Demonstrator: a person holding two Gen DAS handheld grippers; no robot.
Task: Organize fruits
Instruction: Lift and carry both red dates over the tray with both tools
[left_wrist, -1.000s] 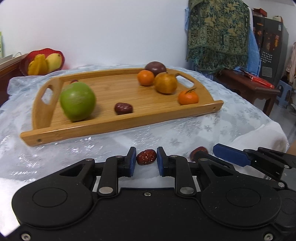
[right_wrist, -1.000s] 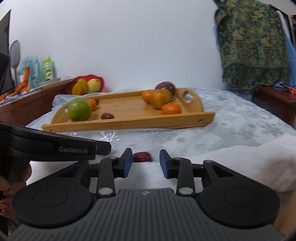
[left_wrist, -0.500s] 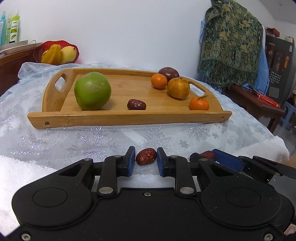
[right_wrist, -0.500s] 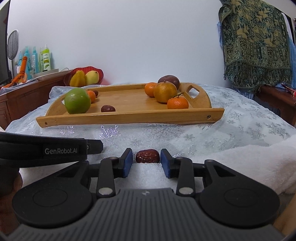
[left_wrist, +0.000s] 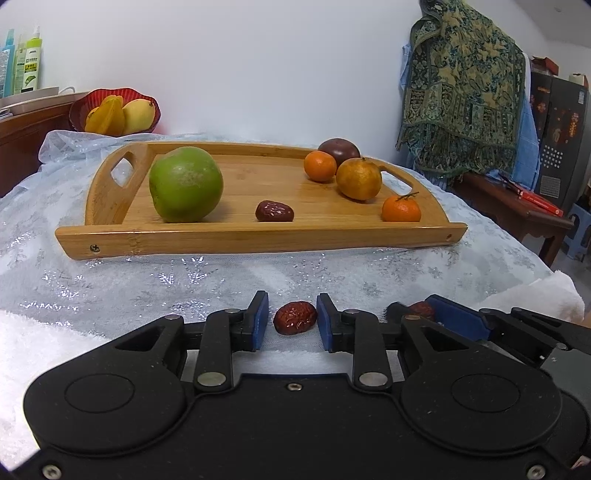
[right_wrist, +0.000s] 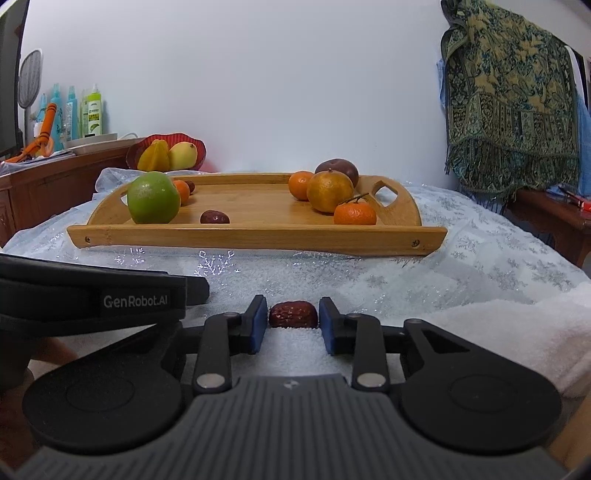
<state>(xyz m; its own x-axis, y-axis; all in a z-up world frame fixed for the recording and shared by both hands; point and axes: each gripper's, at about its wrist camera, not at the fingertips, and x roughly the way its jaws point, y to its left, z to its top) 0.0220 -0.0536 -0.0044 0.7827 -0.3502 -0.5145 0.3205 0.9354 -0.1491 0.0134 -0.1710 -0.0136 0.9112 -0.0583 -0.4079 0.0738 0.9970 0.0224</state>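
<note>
A wooden tray (left_wrist: 258, 236) holds a green apple (left_wrist: 185, 184), a red date (left_wrist: 274, 211), several oranges (left_wrist: 358, 178) and a dark purple fruit (left_wrist: 338, 147). My left gripper (left_wrist: 291, 320) is open with a red date (left_wrist: 294, 317) between its fingers; small gaps show at the pads. My right gripper (right_wrist: 292, 319) is open around another red date (right_wrist: 293, 314) on the white towel. The tray (right_wrist: 258, 236) and apple (right_wrist: 153, 197) show in the right wrist view too. The right gripper's blue pad (left_wrist: 456, 317) shows at the left view's right side.
A red bowl (left_wrist: 114, 110) of yellow fruit stands behind the tray on a wooden cabinet with bottles (right_wrist: 92, 114). A patterned cloth (left_wrist: 461, 92) hangs at the right above a low wooden table (left_wrist: 517, 206). The left gripper's body (right_wrist: 92, 299) lies at my right view's left.
Both grippers have levelled and moved toward the tray. The left jaws have opened a little around their date. The right gripper has come around its date.
</note>
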